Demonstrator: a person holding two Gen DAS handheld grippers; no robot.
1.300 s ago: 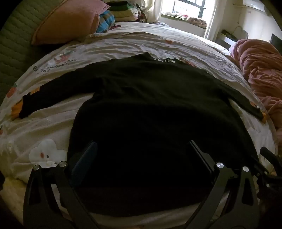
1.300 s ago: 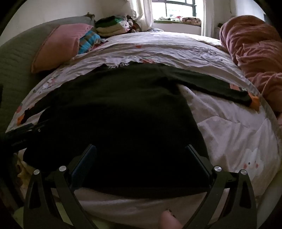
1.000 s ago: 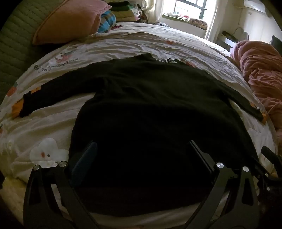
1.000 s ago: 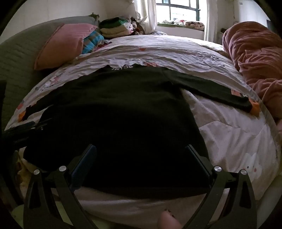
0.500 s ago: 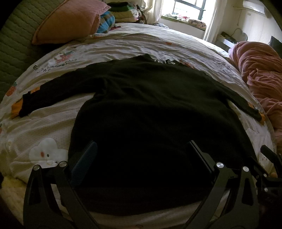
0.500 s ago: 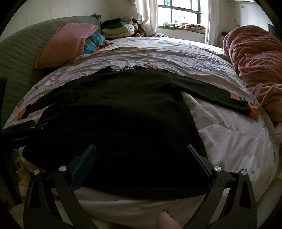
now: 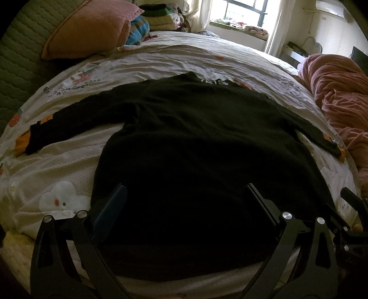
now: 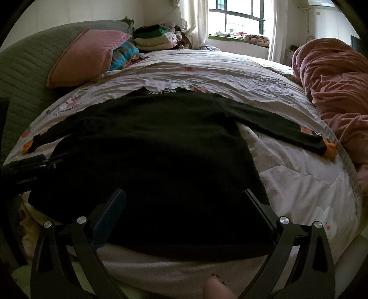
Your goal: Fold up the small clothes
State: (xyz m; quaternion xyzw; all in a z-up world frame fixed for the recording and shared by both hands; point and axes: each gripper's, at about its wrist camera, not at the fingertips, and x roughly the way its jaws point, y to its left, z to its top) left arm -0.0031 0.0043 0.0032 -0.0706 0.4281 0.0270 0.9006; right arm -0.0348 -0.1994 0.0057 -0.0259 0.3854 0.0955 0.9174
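Observation:
A black long-sleeved top (image 7: pixel 195 147) lies flat on the bed, sleeves spread left and right, collar with white letters at the far side; it also shows in the right wrist view (image 8: pixel 156 156). Its cuffs have orange trim. My left gripper (image 7: pixel 186 195) is open and empty above the hem, toward the top's left half. My right gripper (image 8: pixel 184 197) is open and empty above the hem, toward the right half. The left gripper's body shows at the left edge of the right wrist view (image 8: pixel 30 165).
The bed (image 7: pixel 161 62) has a pale cartoon-print sheet. A pink pillow (image 7: pixel 92 27) and a stack of folded clothes (image 8: pixel 156 39) lie at the head. A crumpled pink blanket (image 8: pixel 333 87) is heaped on the right. A window (image 8: pixel 239 16) is behind.
Both grippers have drifted slightly, raising the views a little. The top has not moved and both grippers stay open.

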